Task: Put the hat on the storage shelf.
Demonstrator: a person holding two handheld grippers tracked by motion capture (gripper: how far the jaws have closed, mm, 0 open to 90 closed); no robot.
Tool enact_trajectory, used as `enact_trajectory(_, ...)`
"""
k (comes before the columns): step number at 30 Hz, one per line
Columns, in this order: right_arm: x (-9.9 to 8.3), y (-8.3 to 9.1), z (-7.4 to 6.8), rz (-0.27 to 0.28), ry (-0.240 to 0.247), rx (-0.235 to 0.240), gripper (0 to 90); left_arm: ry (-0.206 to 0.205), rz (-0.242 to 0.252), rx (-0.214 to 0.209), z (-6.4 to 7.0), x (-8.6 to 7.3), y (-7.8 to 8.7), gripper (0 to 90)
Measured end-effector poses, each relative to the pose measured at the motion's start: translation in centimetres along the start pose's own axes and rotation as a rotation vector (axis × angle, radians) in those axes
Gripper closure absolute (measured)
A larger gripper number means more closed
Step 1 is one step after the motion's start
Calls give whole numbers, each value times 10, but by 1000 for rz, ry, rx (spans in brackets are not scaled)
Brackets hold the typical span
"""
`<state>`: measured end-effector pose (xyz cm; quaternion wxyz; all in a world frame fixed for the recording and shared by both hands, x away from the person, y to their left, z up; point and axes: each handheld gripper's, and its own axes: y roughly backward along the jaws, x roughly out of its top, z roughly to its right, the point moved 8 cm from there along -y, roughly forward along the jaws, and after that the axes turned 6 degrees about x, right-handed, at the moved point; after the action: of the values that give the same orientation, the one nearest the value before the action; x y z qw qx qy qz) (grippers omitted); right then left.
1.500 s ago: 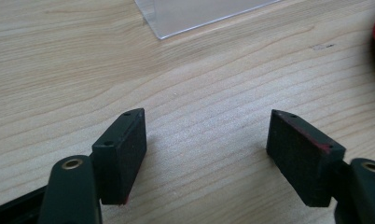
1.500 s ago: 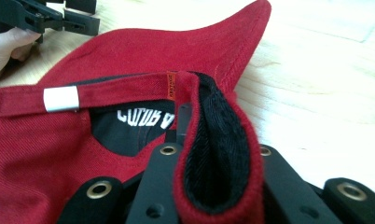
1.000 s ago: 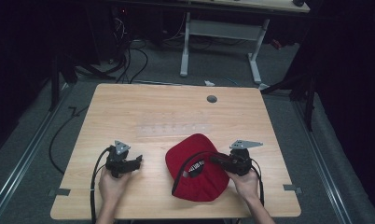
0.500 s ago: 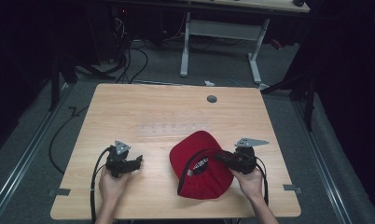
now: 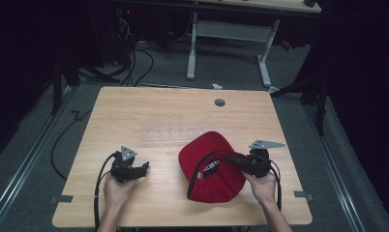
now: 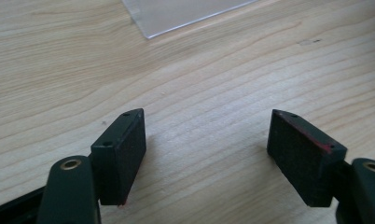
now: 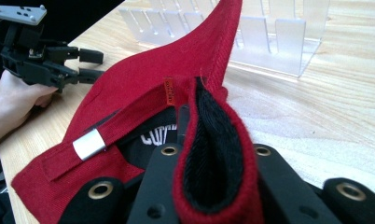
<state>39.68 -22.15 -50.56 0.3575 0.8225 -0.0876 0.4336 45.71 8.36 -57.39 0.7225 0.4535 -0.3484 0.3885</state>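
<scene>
— Where's the red cap (image 5: 209, 166)?

— On the near right part of the wooden table (image 5: 158, 116), crown up in the high view, its rim lifted at the right side. The right gripper (image 5: 232, 159) is clamped on that rim — in the right gripper view the red fabric with its black lining bulges up between the jaws (image 7: 209, 154).

— And the strap?

— The red back strap with its silver buckle (image 7: 88, 143) runs left of the pinched fold.

— The left gripper (image 5: 143, 167)?

— Spread wide with nothing in it, low over bare wood, well apart from the cap. A clear acrylic rack (image 7: 265, 32) stands behind the cap.
</scene>
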Motion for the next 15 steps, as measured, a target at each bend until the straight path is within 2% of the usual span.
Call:
enact_trajectory(1, 2, 0, 0, 2, 1, 0, 831, -20, 2, -17, 5, -1, 3, 277)
enact_trajectory(3, 3, 1, 0, 1, -4, 0, 831, -23, 9, -31, 8, -1, 6, 276)
enact_trajectory(6, 5, 0, 0, 2, -14, 0, 831, -24, 15, -97, 21, 1, 16, 270)
enact_trajectory(7, 7, 0, 1, 2, -22, 3, 831, -28, 8, -120, 27, 1, 20, 236)
enact_trajectory(9, 9, -1, 1, 3, -27, 3, 831, -79, 5, -151, 38, -1, 27, 228)
enact_trajectory(15, 12, -4, 0, 1, -26, 2, 831, -111, 20, -241, 66, 0, 41, 227)
